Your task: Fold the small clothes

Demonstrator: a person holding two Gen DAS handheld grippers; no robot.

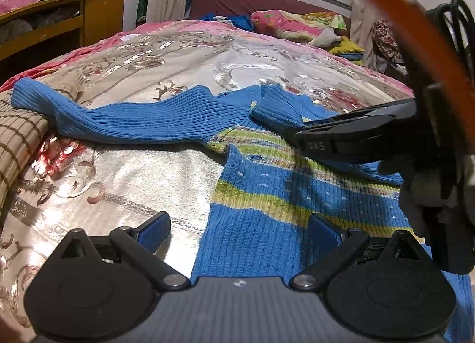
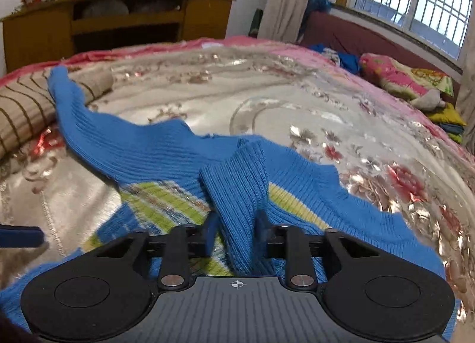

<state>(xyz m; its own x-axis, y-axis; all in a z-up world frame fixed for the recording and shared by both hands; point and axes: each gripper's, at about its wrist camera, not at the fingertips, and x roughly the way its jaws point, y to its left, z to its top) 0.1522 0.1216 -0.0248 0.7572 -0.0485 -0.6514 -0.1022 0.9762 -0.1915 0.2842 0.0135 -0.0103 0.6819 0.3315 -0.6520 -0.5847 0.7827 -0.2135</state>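
A blue knitted sweater (image 1: 267, 188) with green and yellow stripes lies flat on the bed. Its left sleeve (image 1: 118, 123) stretches out to the left. In the right wrist view the right sleeve (image 2: 234, 182) is doubled across the striped chest, and my right gripper (image 2: 237, 224) is shut on it. The left wrist view shows that gripper (image 1: 305, 130) from the side, low over the chest. My left gripper (image 1: 239, 221) is open above the sweater's left edge, with nothing pinched. One of its blue pads (image 2: 20, 237) shows at the left in the right wrist view.
The shiny floral bedspread (image 1: 148, 55) covers the bed. A rolled checked cloth (image 1: 20, 135) lies under the left sleeve's cuff. Pillows and piled clothes (image 1: 297, 25) sit at the far side, with a wooden cabinet (image 1: 59, 22) at far left. An orange cable (image 1: 400, 16) crosses the upper right.
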